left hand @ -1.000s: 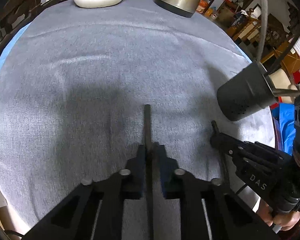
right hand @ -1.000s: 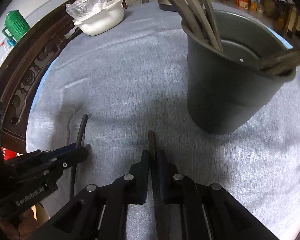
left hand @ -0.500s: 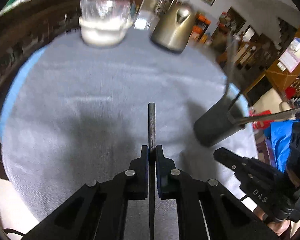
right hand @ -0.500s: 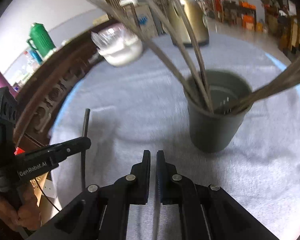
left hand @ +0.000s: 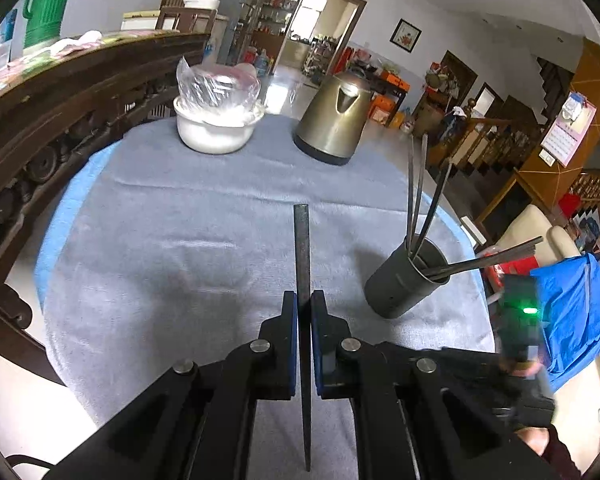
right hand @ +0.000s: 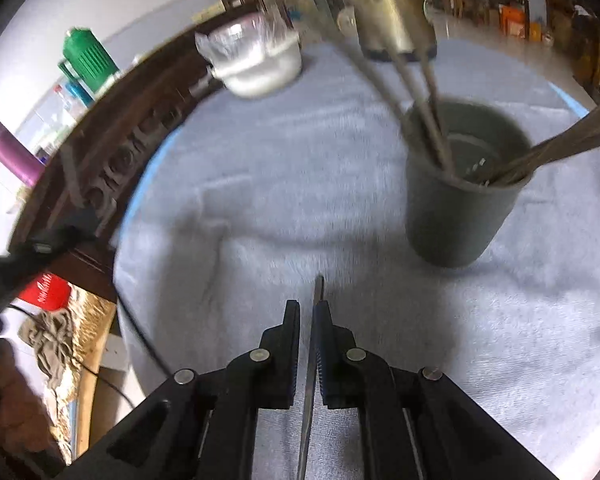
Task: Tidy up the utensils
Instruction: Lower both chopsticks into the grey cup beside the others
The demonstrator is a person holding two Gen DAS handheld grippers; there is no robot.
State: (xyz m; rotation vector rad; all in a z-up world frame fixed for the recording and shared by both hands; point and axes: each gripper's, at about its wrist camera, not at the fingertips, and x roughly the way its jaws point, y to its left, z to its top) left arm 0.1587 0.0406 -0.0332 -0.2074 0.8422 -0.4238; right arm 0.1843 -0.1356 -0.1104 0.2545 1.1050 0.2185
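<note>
My left gripper (left hand: 304, 300) is shut on a dark chopstick (left hand: 301, 248) that points forward, held well above the grey table cloth (left hand: 180, 240). A dark round utensil holder (left hand: 404, 284) with several chopsticks in it stands to its right. My right gripper (right hand: 308, 312) is shut on a thin chopstick (right hand: 318, 292) whose tip shows just past the jaws. The same holder (right hand: 460, 212) stands ahead and to the right of it. The right-hand gripper body (left hand: 520, 332) shows at the lower right of the left wrist view.
A white bowl with a plastic bag (left hand: 216, 124) and a metal kettle (left hand: 334, 120) stand at the far side of the round table. A carved dark wooden rail (left hand: 60, 112) runs along the left. A blue cloth (left hand: 576, 312) hangs at the right.
Both grippers have risen and pulled back from the table, each with its chopstick. The holder now looks smaller and farther in both views.
</note>
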